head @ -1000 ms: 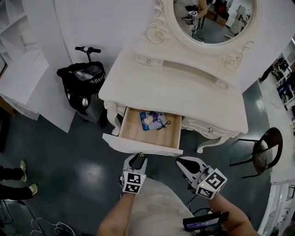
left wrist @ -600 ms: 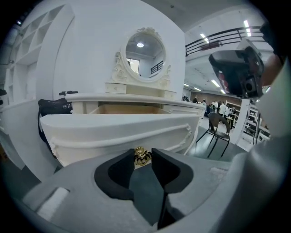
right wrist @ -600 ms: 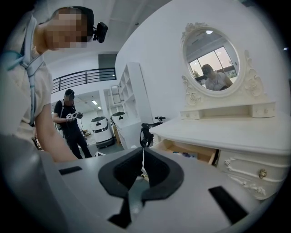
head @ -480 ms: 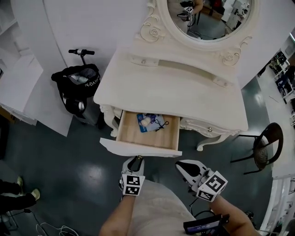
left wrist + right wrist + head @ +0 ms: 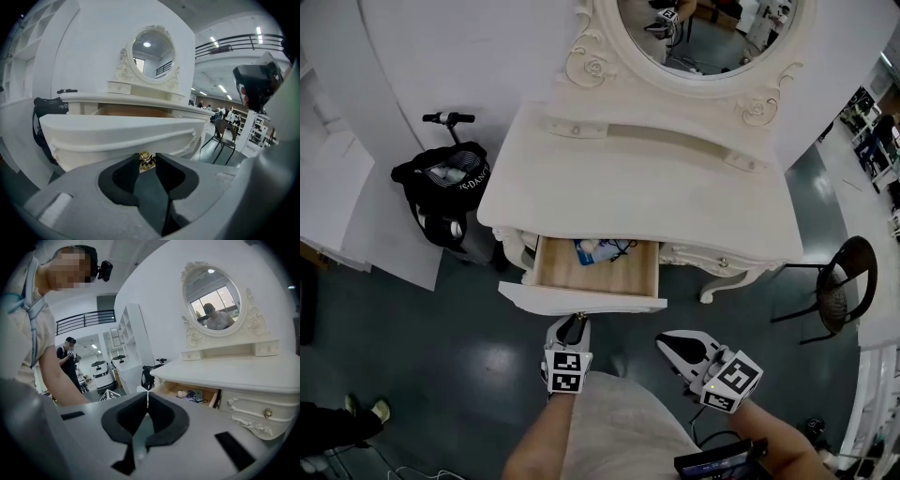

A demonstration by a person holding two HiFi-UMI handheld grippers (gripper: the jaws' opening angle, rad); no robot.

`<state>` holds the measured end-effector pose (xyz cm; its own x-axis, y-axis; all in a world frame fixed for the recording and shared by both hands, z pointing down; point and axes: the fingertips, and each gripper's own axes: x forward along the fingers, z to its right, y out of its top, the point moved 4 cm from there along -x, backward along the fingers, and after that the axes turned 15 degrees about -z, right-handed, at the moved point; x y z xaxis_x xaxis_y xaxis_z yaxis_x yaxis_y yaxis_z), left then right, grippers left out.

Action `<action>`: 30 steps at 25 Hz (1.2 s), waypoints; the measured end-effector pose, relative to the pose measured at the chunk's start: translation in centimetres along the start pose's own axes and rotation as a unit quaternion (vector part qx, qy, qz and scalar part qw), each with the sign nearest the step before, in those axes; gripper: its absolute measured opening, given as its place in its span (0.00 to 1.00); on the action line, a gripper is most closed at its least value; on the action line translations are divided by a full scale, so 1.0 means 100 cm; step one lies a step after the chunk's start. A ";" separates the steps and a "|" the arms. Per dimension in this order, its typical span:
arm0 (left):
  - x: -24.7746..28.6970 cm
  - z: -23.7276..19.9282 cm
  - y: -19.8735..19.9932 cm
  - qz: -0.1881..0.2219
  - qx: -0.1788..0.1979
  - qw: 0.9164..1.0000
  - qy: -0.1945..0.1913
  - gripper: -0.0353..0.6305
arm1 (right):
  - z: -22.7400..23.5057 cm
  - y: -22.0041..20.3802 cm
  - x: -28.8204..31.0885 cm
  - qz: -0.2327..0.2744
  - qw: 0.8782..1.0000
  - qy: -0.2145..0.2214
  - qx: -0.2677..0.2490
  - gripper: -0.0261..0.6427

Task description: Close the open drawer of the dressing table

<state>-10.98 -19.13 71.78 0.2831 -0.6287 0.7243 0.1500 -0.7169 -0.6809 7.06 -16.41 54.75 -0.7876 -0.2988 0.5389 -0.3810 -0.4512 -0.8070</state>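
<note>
A cream drawer with a pale wood bottom [image 5: 581, 298] stands about half open under the white carved dressing-table counter [image 5: 675, 187], so pushing it in remains. The fingers of the left gripper [image 5: 146, 158] have just been closing and now pinch its small brass knob [image 5: 145, 161]. The right gripper [image 5: 147, 398], beside them, has its fingers together and empty. A dark grey floor [image 5: 469, 356] lies below, and a black chair [image 5: 842, 291] stands far to the right.

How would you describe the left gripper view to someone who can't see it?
The left gripper, whose jaws have just been closing, clasps the brass knob of the drawer, which stands partly open from a white dressing table. An oval mirror rises above the tabletop.
</note>
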 end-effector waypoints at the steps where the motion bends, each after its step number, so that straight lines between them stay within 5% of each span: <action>1: 0.002 -0.001 0.003 -0.001 0.001 1.000 -0.002 0.22 | 0.002 0.001 0.000 0.000 1.000 -0.002 0.002 0.06; 30: 0.069 -0.038 0.085 -0.004 0.016 1.000 -0.018 0.21 | 0.056 0.005 0.014 -0.011 0.999 -0.030 0.012 0.06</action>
<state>-11.38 -30.74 71.44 0.3159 -0.6118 0.7252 0.1831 -0.7107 -0.6792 8.49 -21.79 56.44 -0.7484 -0.3382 0.5705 -0.3859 -0.4775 -0.7893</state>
